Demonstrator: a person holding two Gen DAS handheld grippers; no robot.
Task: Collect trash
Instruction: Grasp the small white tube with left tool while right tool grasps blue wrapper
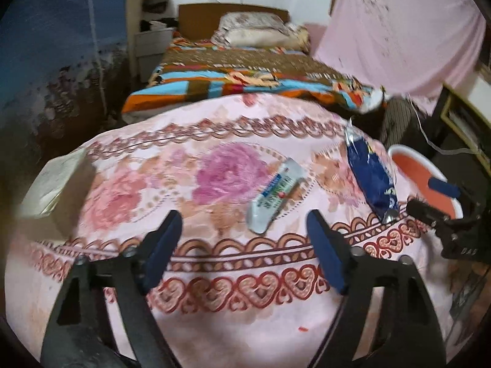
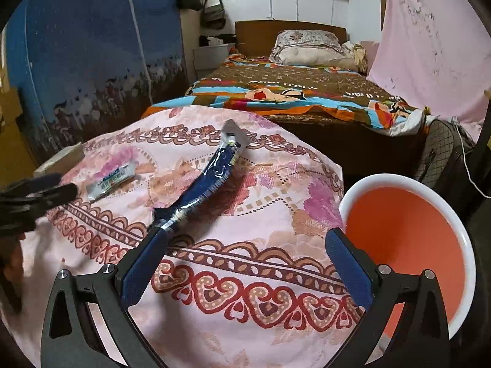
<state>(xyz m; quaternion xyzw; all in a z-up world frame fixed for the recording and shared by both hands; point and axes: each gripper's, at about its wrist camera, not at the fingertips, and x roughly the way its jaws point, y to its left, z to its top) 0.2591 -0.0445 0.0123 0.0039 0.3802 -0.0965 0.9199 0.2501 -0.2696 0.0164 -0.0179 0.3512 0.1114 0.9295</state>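
A small white-and-blue wrapper (image 1: 276,196) (image 2: 110,181) lies on the pink flowered tablecloth (image 1: 214,276). My left gripper (image 1: 244,216) (image 2: 58,187) hovers just short of it, open, with the wrapper's near end between and slightly right of the fingertips and no pad touching it. A long dark blue foil wrapper (image 1: 371,178) (image 2: 208,184) lies to the right. My right gripper (image 2: 247,233) (image 1: 429,199) is open, its left fingertip at the foil's near end. An orange bowl with a white rim (image 2: 368,184) (image 1: 396,150) sits at the table's right edge.
A pale cardboard box (image 1: 55,184) (image 2: 61,159) stands at the table's left edge. Behind the table is a bed with a striped cover (image 1: 245,76) and pillows. A dark bag and a white cable (image 2: 445,159) are on the floor at the right.
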